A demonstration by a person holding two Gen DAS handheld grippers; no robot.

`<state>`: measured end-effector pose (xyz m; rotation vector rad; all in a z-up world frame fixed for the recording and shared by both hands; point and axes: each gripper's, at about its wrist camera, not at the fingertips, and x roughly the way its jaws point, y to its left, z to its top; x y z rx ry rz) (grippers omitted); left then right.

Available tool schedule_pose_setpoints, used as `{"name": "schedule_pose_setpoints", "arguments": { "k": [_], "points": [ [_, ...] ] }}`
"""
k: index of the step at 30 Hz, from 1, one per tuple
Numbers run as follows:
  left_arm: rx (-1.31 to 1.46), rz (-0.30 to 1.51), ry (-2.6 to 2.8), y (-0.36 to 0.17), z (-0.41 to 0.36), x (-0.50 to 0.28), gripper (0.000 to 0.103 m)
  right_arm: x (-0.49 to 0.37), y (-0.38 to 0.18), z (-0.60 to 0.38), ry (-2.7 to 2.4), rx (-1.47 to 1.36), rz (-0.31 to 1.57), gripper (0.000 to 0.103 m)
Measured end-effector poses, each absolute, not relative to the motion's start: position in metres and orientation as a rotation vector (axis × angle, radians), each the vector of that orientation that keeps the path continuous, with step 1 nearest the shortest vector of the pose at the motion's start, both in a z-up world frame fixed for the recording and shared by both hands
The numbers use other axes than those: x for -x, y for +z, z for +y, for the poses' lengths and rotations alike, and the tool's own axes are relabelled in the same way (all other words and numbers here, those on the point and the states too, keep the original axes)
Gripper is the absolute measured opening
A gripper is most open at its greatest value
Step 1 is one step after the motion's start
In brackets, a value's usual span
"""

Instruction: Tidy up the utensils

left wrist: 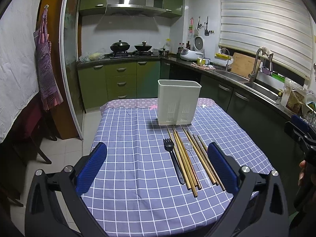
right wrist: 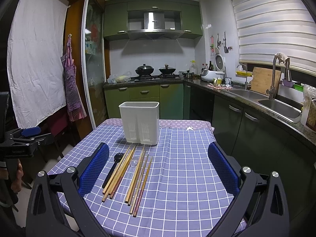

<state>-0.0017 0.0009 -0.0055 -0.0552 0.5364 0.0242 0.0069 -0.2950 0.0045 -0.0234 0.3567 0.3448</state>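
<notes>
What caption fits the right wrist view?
Open right tongs above chopsticks, black fork, white utensil holder.

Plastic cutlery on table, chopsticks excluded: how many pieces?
2. Black fork lies at the left edge of the row; clear spoon lies among the chopsticks. The holder interior is hidden.

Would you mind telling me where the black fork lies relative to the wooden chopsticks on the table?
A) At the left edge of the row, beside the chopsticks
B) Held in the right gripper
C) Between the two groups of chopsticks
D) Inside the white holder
A: the black fork lies flat on the tablecloth, left of the chopsticks, in front of the white holder.
</notes>
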Motion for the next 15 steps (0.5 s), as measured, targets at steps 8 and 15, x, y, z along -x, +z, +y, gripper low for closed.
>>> {"name": "schedule_pose_setpoints", "arguments": {
  "k": [8,15],
  "points": [
    [0.063,0.546,0.018,-0.0081,0.0015,-0.0001,0.097,-0.0078,0.0040,-0.2962,0.342,0.024,0.361,0.099],
    [0.064,0.549,0.017,-0.0097,0.0016,-0.0008,0.097,-0.0087,0.0041,-0.2982,0.341,0.023,0.361,0.099]
  ]
}}
